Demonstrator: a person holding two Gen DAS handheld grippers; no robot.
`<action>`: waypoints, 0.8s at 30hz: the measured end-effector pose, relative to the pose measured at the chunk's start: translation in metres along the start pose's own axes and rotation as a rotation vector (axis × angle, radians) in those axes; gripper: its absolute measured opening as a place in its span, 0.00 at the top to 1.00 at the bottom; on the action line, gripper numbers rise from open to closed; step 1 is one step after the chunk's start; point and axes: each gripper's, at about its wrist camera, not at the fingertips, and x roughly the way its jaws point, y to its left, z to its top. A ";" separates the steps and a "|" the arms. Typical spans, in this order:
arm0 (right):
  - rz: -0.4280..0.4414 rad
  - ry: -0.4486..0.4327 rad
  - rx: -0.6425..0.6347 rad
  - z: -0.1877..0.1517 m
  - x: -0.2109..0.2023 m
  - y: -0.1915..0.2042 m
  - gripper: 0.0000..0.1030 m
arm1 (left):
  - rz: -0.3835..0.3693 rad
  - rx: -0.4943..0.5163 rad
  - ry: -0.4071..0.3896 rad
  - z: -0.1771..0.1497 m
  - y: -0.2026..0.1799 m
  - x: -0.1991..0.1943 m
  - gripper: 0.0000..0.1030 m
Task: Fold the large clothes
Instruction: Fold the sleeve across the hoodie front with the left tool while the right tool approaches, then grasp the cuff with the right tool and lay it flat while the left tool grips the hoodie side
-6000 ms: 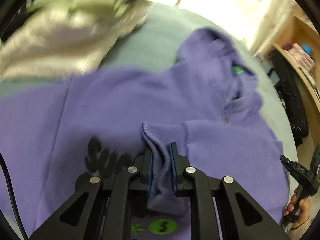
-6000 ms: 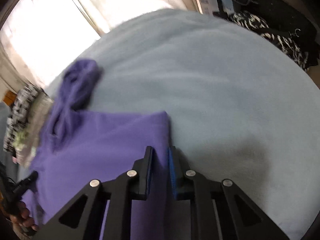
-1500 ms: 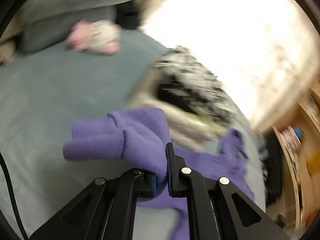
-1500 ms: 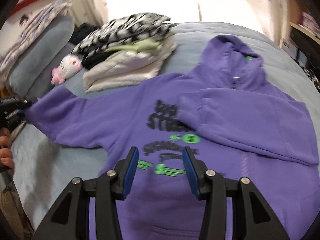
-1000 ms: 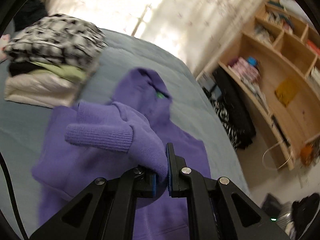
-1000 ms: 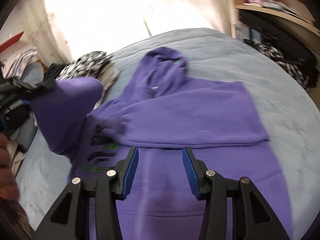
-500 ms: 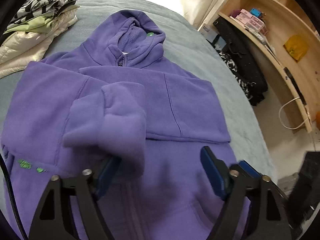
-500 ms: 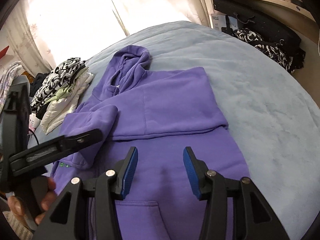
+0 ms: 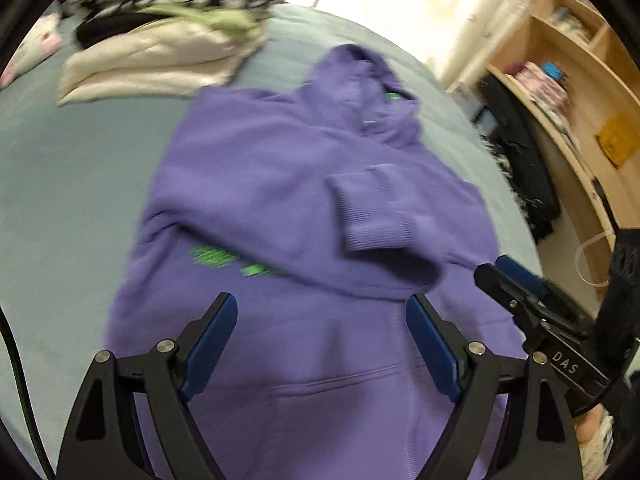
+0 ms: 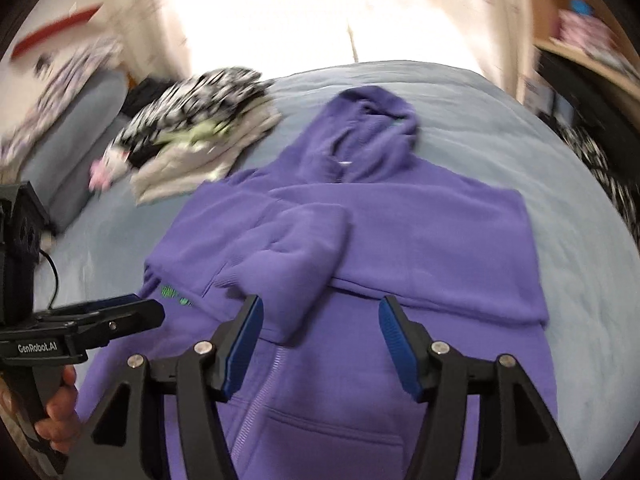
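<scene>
A purple hoodie (image 9: 260,168) (image 10: 420,232) lies front-up on the blue-grey bed (image 9: 72,160), hood at the far end. Both sleeves are folded across its chest, and the ribbed cuff (image 9: 376,228) of the upper sleeve rests loose on top. My left gripper (image 9: 320,300) hangs over the lower body of the hoodie; its jaws are opening, with nothing between them. My right gripper (image 10: 320,304) hovers above the zip and front pocket. Its jaws are also opening and hold nothing. Each gripper shows at the edge of the other's view: left gripper (image 10: 132,312), right gripper (image 9: 504,276).
A stack of folded clothes (image 9: 160,40) (image 10: 200,128) sits beside the hood at the far left, with a pink plush toy (image 10: 106,168) and a grey pillow (image 10: 72,140) further left. Wooden shelves (image 9: 580,100) and dark clothing (image 9: 520,168) stand past the bed's right edge.
The left gripper carried the sleeve over the chest, let it go and dropped lower toward the hoodie's body. The right gripper's jaws have spread wider.
</scene>
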 end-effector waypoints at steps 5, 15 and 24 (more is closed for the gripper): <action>-0.058 0.063 -0.150 0.006 0.038 0.032 0.41 | 0.030 -0.059 0.019 -0.007 0.032 0.004 0.17; -0.113 -0.040 -0.204 0.056 0.041 0.043 0.90 | 0.024 -0.081 0.007 -0.008 0.040 0.005 0.17; -0.019 -0.141 0.264 0.066 -0.001 -0.064 0.88 | 0.020 -0.066 0.013 -0.009 0.036 0.005 0.17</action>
